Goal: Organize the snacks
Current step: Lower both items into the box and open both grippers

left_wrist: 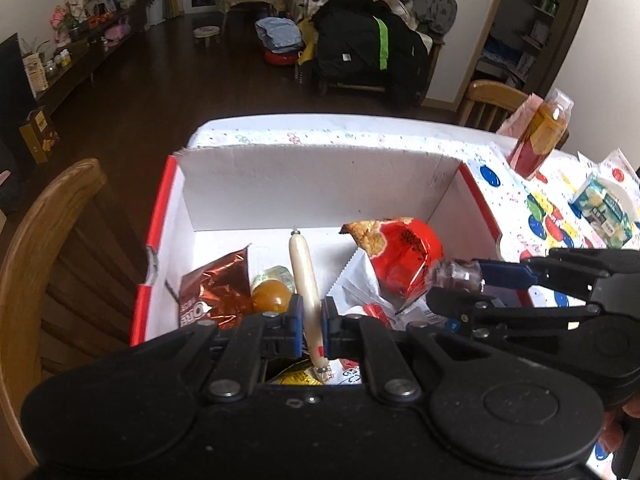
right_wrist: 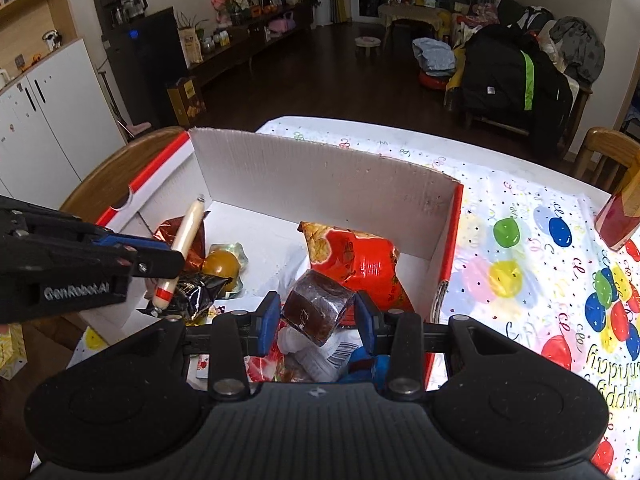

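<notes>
Left gripper [left_wrist: 311,322]: fingers closed on a pale sausage stick [left_wrist: 305,280], pinched low on its length, so most of it stands free above the pads. Risk: the stick could pivot or slide out between the pads, since the hold is narrow and off-centre. It hangs over the near left part of the cardboard box [left_wrist: 320,172].

Right gripper [right_wrist: 316,316]: fingers clamped on a brown wrapped cake [right_wrist: 318,308], held tilted over the near right part of the box. Risk: the glossy wrapper may slip, or the soft cake crush if squeezed harder. Both grippers work just beside each other over one box; a collision of tools is possible.

Box contents, near to far: white sachets [right_wrist: 320,354], an orange jelly cup [left_wrist: 271,297], a brown foil packet [left_wrist: 216,284], a red snack bag [left_wrist: 404,256]. A careless drop could land either item on the leaning red bag and tip it.

Table beyond: balloon-print tablecloth [right_wrist: 520,216], a bottle with red label [left_wrist: 538,136].

View differences: the right wrist view shows the sausage's red end band [right_wrist: 165,293] and the left tool from the side; the left wrist view alone shows a green-white packet [left_wrist: 604,210] lying outside the box, apparently not yet sorted.
</notes>
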The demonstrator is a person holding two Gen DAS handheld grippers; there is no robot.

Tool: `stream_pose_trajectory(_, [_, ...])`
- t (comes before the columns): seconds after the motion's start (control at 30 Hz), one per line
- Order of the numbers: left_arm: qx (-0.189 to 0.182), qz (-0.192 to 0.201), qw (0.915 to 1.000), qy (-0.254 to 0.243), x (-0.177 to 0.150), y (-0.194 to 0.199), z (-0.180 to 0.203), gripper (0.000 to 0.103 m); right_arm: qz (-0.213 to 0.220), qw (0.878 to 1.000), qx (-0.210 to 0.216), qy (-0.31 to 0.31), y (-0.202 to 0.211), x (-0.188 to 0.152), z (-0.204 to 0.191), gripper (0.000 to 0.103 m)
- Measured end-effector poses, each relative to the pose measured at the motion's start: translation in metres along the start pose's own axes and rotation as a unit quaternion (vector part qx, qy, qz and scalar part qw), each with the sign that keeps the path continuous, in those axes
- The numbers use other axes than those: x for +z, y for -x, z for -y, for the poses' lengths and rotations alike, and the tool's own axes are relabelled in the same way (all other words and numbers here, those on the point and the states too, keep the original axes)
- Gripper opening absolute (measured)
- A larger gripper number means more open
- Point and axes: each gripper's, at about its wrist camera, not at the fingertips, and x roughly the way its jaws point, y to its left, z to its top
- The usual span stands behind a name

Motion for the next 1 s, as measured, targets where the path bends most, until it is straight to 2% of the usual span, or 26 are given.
stream_pose_trajectory(0.33, [-0.016,-0.034,0.9991,-0.020,-0.003,-0.027,0.006,0.006,-0.015,1.000,0.003,0.008,-0.013,0.001,-0.005,0.039])
stream_pose_trajectory(0.63, [-0.015,-0.056,0.9981,-0.020,-0.014,-0.039,0.007,0.007,-0.025,1.000,0.004,0.011,-0.019,-0.005,-0.003,0.040])
stream_pose_trajectory(0.73, [-0.016,-0.061,0.9979,-0.018,-0.015,-0.040,0.007,0.015,-0.028,0.999,0.007,0.014,-0.018,-0.007,-0.002,0.040])
stream_pose_trajectory(1.0, [-0.015,-0.051,0.9985,-0.016,-0.020,-0.030,0.009,0.024,-0.016,1.000,0.010,0.011,-0.007,-0.010,0.001,0.043])
